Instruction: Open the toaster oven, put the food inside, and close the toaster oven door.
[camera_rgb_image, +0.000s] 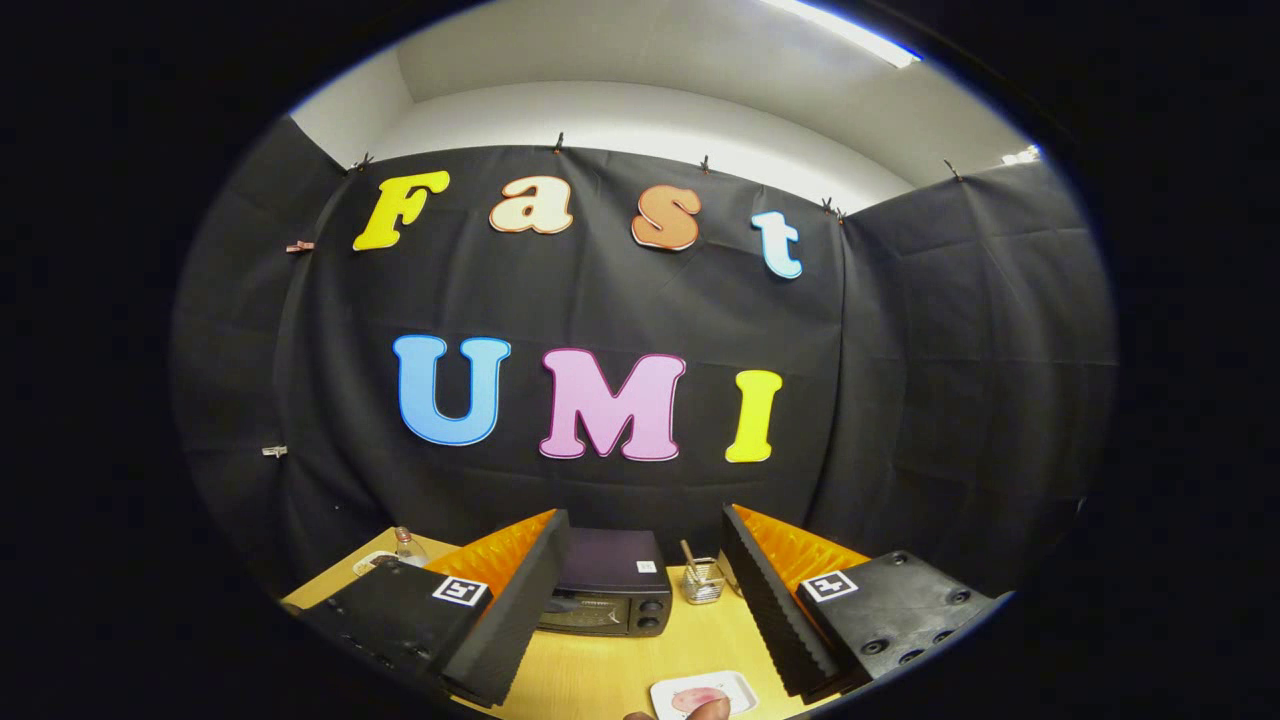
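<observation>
A dark toaster oven (607, 590) stands on the wooden table (610, 665), its door closed, beyond my fingers and partly behind the left one. Nearer to me, a small white plate (704, 692) holds a pinkish piece of food (697, 698); a fingertip of a person's hand (706, 710) overlaps its near edge. My gripper (640, 585) hangs open above the table with nothing between its fingers. The left finger (515, 610) and right finger (765, 600) frame the oven and the plate.
A small glass jar with a stick in it (702, 580) stands just right of the oven. A small bottle (405, 545) and a light flat object sit at the table's far left, behind the left finger. Black cloth walls close the booth on all sides.
</observation>
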